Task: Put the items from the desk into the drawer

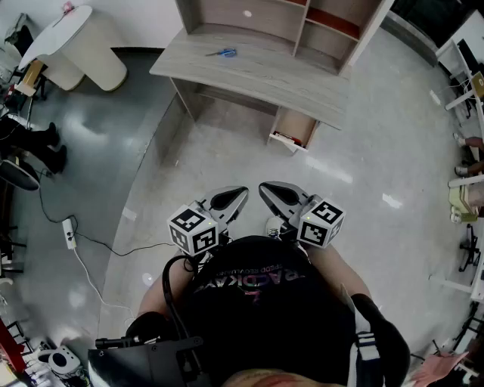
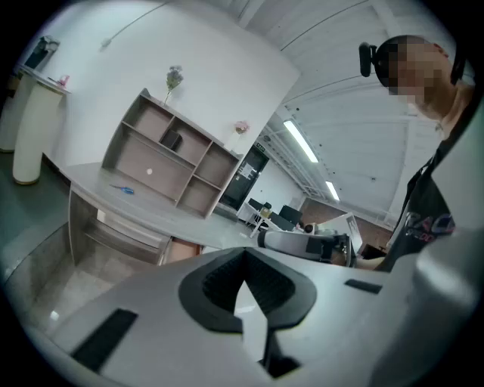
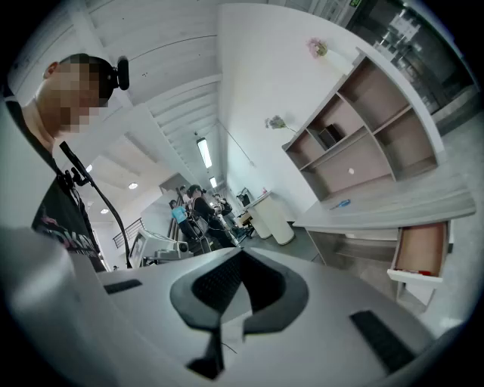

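Note:
Blue-handled scissors (image 1: 223, 53) lie on the grey wooden desk (image 1: 249, 72), far ahead of me. Under the desk's right end a drawer (image 1: 291, 130) stands pulled open, with something small at its front edge. I hold both grippers close to my chest, well back from the desk. The left gripper (image 1: 231, 200) and the right gripper (image 1: 276, 195) are shut and empty, tips pointing at the desk. From the left gripper (image 2: 242, 291) the scissors (image 2: 121, 189) show as a small blue mark. The right gripper (image 3: 231, 302) looks towards the scissors (image 3: 342, 203) and the open drawer (image 3: 420, 253).
A shelf unit (image 1: 287, 19) stands on the back of the desk. A white round stand (image 1: 83, 45) is at far left. A power strip (image 1: 69, 230) with cables lies on the floor at left. Racks and furniture line the right side. People (image 3: 193, 212) stand far behind.

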Demonstrator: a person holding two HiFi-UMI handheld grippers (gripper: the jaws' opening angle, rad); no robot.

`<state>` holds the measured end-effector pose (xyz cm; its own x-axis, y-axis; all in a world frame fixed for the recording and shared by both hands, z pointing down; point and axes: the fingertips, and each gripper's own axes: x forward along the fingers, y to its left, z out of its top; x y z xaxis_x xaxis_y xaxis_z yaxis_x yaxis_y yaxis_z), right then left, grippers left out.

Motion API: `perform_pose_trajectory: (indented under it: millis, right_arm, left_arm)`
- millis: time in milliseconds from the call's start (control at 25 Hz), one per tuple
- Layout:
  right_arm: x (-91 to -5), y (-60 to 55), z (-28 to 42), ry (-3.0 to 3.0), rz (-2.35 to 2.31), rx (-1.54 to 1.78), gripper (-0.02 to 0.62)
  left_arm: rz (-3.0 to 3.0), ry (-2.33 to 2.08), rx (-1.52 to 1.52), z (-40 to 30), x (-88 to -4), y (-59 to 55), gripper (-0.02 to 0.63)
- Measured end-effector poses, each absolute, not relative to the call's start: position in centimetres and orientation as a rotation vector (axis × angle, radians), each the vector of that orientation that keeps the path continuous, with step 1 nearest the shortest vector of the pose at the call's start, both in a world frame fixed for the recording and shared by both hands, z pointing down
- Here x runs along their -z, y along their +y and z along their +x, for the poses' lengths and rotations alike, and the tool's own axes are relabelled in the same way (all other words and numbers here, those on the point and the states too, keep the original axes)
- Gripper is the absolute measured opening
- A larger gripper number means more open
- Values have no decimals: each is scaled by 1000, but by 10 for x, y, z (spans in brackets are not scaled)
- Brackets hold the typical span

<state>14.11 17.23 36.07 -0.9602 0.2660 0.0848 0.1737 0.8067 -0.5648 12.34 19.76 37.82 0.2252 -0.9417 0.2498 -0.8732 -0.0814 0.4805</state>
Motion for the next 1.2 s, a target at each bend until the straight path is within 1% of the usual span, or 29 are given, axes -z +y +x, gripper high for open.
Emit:
perform_pose_trajectory:
  millis: [440, 680, 1200]
  right_arm:
    - [-362, 171, 137, -2828, -311, -865, 12]
    - [-356, 180, 134, -2843, -364, -813, 14]
    - [-360, 212, 115, -2830, -357, -857, 14]
  left_arm:
    - [1980, -1653, 170, 121, -376, 198, 11]
    - [1983, -1646, 171, 121, -376, 201, 11]
    - [1956, -1637, 158, 103, -382, 238, 11]
